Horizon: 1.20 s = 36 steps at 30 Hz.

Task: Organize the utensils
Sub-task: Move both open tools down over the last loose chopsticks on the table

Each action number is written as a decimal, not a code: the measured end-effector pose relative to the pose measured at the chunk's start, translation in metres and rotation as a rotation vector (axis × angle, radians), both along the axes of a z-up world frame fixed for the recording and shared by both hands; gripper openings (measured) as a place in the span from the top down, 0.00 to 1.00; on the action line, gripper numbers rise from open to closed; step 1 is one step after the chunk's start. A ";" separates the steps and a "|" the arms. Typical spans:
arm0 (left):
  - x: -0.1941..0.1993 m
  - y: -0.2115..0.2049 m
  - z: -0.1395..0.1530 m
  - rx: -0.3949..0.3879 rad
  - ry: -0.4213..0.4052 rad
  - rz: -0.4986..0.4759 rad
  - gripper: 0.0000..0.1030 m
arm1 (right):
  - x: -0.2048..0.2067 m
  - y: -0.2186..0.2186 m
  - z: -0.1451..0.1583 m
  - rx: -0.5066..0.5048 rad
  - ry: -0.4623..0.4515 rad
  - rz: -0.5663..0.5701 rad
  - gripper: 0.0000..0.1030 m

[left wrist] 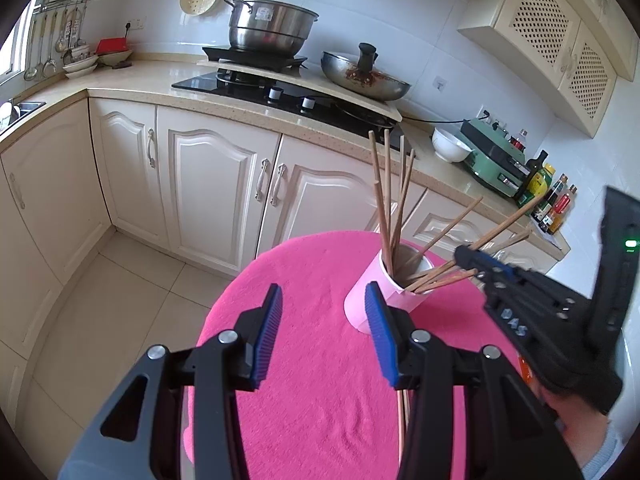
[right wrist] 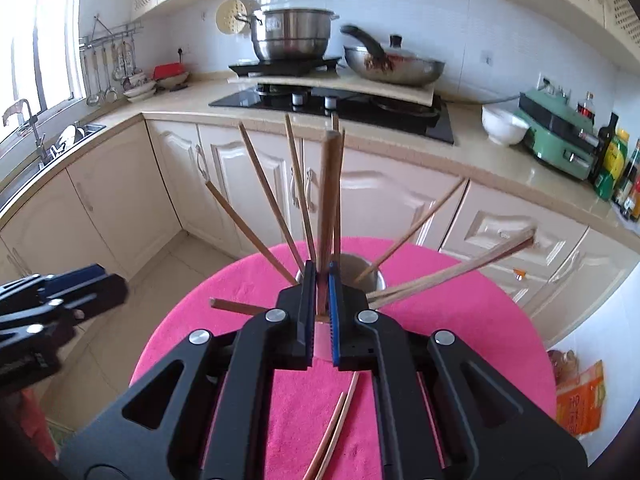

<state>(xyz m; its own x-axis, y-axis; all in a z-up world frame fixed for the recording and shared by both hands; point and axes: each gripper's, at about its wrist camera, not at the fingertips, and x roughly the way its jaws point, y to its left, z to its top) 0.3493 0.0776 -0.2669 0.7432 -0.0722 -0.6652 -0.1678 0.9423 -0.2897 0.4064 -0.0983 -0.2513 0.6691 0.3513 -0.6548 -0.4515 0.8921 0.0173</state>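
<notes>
Right tool (right wrist: 320,300) grips one chopstick (right wrist: 329,196) over your cup (left wrist: 374,300); left tool (left wrist: 326,332) released; two chopsticks (right wrist: 334,432) remain near.

Wooden chopsticks (right wrist: 294,184) fanned upright in pink cup (left wrist: 374,300) on pink cloth, two more (right wrist: 334,432) lying flat

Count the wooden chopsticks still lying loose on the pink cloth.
2 wooden chopsticks lie side by side on the pink cloth, beneath the right tool, which is shut on another above the pink cup. More may be hidden under the tools.
</notes>
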 end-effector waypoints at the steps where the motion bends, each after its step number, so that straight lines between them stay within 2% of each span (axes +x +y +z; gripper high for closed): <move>1: -0.001 0.000 0.000 0.002 -0.002 -0.004 0.59 | 0.001 -0.001 -0.004 0.001 0.010 -0.006 0.94; 7: -0.004 -0.001 0.001 -0.015 0.007 -0.025 0.58 | 0.002 -0.006 -0.004 0.044 0.038 -0.047 0.93; 9: -0.004 -0.001 0.000 -0.022 0.017 -0.026 0.50 | -0.001 -0.009 0.001 0.061 0.036 -0.060 0.93; 11: -0.004 -0.002 0.000 -0.028 0.020 -0.030 0.50 | -0.005 -0.012 0.009 0.073 0.030 -0.064 0.91; 15: -0.002 -0.008 -0.001 -0.036 0.027 -0.040 0.50 | -0.015 -0.021 0.025 0.097 0.003 -0.068 0.72; 19: -0.001 -0.019 -0.007 -0.035 0.052 -0.064 0.50 | -0.028 -0.037 0.041 0.122 -0.021 -0.079 0.71; 23: 0.002 -0.042 -0.028 -0.033 0.126 -0.105 0.50 | -0.042 -0.061 0.041 0.123 -0.012 -0.111 0.71; 27: 0.008 -0.072 -0.062 -0.045 0.246 -0.159 0.50 | -0.053 -0.091 0.015 0.109 0.070 -0.175 0.59; 31: 0.017 -0.105 -0.103 -0.035 0.378 -0.225 0.50 | -0.059 -0.123 -0.028 0.126 0.215 -0.243 0.59; 36: 0.022 -0.136 -0.134 0.019 0.454 -0.265 0.50 | -0.066 -0.150 -0.065 0.131 0.330 -0.278 0.59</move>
<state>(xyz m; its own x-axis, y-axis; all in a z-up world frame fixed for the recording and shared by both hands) 0.3711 -0.0580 -0.4009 0.3372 -0.2030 -0.9193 -0.0278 0.9739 -0.2252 0.3407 -0.2485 -0.3163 0.5127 0.2818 -0.8110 -0.1464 0.9595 0.2408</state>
